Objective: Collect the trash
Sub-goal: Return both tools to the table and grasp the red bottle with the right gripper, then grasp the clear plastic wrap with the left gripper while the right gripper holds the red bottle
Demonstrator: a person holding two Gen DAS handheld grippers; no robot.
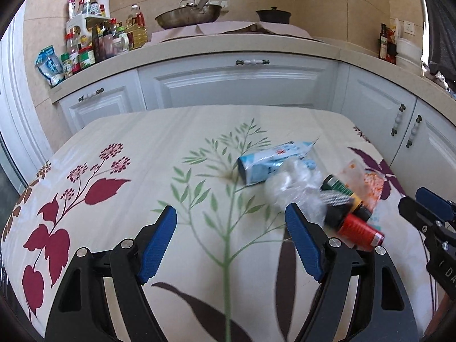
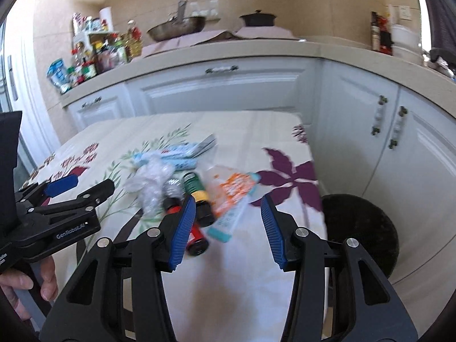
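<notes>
A pile of trash lies on the floral tablecloth [image 1: 136, 148]: a light blue carton [image 1: 265, 162], crumpled clear plastic [image 1: 290, 188], a green and yellow bottle [image 1: 344, 192], a red bottle [image 1: 359, 232] and an orange-printed wrapper [image 1: 370, 183]. My left gripper [image 1: 230, 233] is open and empty, just left of the pile. In the right wrist view my right gripper [image 2: 228, 216] is open and empty, its jaws over the wrapper [image 2: 233, 193], with the green bottle [image 2: 196, 188], red bottle [image 2: 195, 240], plastic [image 2: 151, 179] and carton [image 2: 176, 154] to its left.
White kitchen cabinets [image 1: 236, 82] and a counter with a wok [image 1: 188, 15], a black pot [image 1: 273, 14] and several condiment bottles [image 1: 94, 42] stand behind the table. A dark round stool [image 2: 362, 228] stands at the table's right side.
</notes>
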